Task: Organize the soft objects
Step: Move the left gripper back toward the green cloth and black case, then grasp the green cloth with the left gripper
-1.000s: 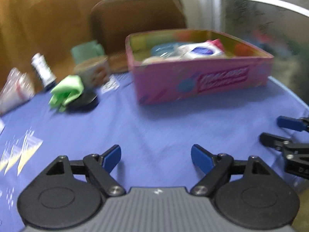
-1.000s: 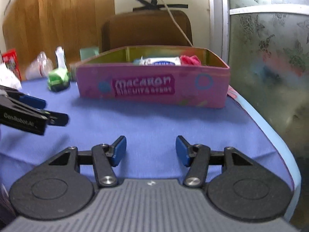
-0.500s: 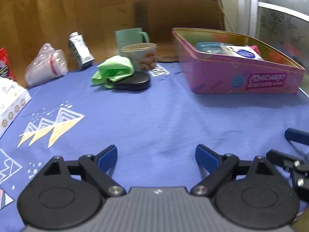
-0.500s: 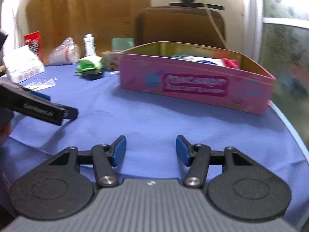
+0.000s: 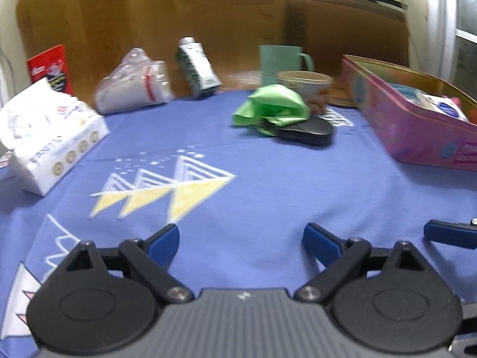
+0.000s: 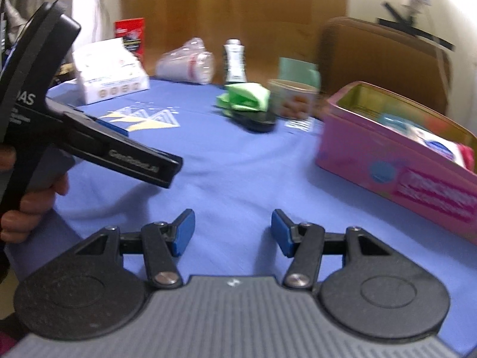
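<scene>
A crumpled green cloth lies on a flat black object at the far middle of the blue tablecloth. The pink tin box stands at the right with a white wipes pack and something red inside. A white tissue pack lies at the left. My left gripper hovers over bare cloth, its jaws opening, nothing between them. My right gripper is open and empty, beside the tin.
A bag of plastic cups, a small carton, a green mug and a beige bowl line the far edge. A brown chair back stands behind. A hand holds the left gripper's body at the right view's left.
Both views have swung to the left: the pink tin slid to the right edge, and the tissue pack and cup bag came into sight. The left jaws stand wider apart.
</scene>
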Demonstrator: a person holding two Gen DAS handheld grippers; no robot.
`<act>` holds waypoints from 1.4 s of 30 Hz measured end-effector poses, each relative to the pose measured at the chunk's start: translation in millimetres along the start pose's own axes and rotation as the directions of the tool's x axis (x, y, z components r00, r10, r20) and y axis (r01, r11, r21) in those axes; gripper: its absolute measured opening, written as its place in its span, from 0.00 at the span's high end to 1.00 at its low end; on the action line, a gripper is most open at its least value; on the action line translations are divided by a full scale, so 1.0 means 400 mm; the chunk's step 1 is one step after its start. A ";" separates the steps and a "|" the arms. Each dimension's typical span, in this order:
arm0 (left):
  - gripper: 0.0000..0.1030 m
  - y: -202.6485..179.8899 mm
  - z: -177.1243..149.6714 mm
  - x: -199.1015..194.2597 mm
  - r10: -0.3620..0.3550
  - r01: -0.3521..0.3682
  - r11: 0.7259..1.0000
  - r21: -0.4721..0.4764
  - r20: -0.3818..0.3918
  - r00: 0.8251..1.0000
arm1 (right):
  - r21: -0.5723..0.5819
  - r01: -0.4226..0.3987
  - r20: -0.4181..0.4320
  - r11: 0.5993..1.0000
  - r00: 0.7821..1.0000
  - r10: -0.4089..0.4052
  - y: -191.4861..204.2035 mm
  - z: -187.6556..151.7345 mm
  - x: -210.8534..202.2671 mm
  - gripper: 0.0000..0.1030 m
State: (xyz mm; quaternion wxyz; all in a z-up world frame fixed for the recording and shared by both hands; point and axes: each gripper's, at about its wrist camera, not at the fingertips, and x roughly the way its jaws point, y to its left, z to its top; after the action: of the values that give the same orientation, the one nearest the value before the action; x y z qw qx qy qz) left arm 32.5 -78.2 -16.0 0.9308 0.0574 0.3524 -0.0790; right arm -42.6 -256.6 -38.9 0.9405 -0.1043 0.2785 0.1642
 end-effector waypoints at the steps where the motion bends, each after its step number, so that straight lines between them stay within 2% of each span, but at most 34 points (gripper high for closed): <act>1: 0.08 0.013 0.002 0.003 0.009 -0.009 1.000 -0.006 0.000 1.000 | -0.011 -0.013 -0.003 1.000 1.000 0.013 0.010 0.011 0.013 0.42; 9: 0.06 0.138 0.047 0.050 0.112 -0.112 0.993 -0.026 0.005 0.994 | -0.041 -0.096 -0.035 0.995 0.995 0.094 0.065 0.082 0.102 0.42; 11: 0.06 0.171 0.059 0.072 0.183 -0.183 0.983 -0.015 0.010 0.983 | -0.036 -0.115 -0.045 0.993 0.992 0.114 0.076 0.102 0.129 0.41; 14: 0.01 0.228 0.065 0.107 0.277 -0.276 0.961 -0.026 0.042 0.960 | -0.050 -0.137 -0.054 0.989 0.990 0.134 0.088 0.138 0.168 0.42; 15: 0.01 0.250 0.070 0.113 0.271 -0.269 0.961 -0.058 0.030 0.962 | -0.049 -0.129 -0.044 0.990 0.991 0.127 0.085 0.151 0.177 0.43; 17: 0.01 0.299 0.075 0.125 0.215 -0.213 0.964 -0.157 -0.008 0.977 | -0.031 -0.080 0.004 0.996 0.997 0.080 0.067 0.185 0.191 0.43; 20: 0.03 0.321 0.072 0.125 0.187 -0.186 0.961 -0.206 -0.016 0.982 | 0.039 0.003 0.043 0.999 0.999 -0.005 0.011 0.244 0.233 0.42; 23: 0.03 0.314 0.071 0.120 0.195 -0.193 0.961 -0.200 -0.011 0.981 | 0.110 0.063 0.011 0.992 0.998 -0.064 -0.046 0.292 0.307 0.42; 27: 0.08 0.322 0.067 0.115 0.187 -0.182 0.957 -0.226 -0.002 0.982 | 0.167 0.092 -0.058 0.982 0.995 -0.083 -0.093 0.336 0.409 0.44; 29: 0.14 0.328 0.065 0.108 0.192 -0.181 0.950 -0.253 0.018 0.981 | 0.172 0.067 -0.097 0.983 0.994 -0.051 -0.092 0.347 0.456 0.66; 30: 0.18 0.337 0.062 0.101 0.191 -0.174 0.946 -0.274 0.036 0.981 | 0.157 0.066 -0.109 0.985 0.993 -0.049 -0.077 0.353 0.474 0.69; 32: 0.17 0.353 0.050 0.075 0.193 -0.155 0.934 -0.323 0.090 0.977 | 0.089 0.056 -0.107 0.995 0.993 -0.046 -0.030 0.358 0.489 0.75; 34: 0.17 0.366 0.044 0.062 0.200 -0.148 0.922 -0.358 0.114 0.973 | 0.023 0.006 -0.096 1.000 0.995 -0.003 0.024 0.358 0.488 0.81; 39: 0.17 0.377 0.045 0.053 0.158 -0.098 0.925 -0.367 0.135 0.978 | -0.146 -0.119 -0.061 0.982 0.992 0.111 0.146 0.309 0.408 0.86; 42: 0.16 0.371 0.042 0.044 0.149 -0.086 0.930 -0.358 0.151 0.977 | -0.184 -0.200 -0.058 0.962 0.980 0.193 0.178 0.255 0.317 0.86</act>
State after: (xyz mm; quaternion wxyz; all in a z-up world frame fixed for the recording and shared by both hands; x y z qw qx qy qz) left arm 84.3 62.9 -7.7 0.9566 -0.0951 0.2732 0.0362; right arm 81.5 -129.6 -33.0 0.8998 -0.1681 0.2889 0.2804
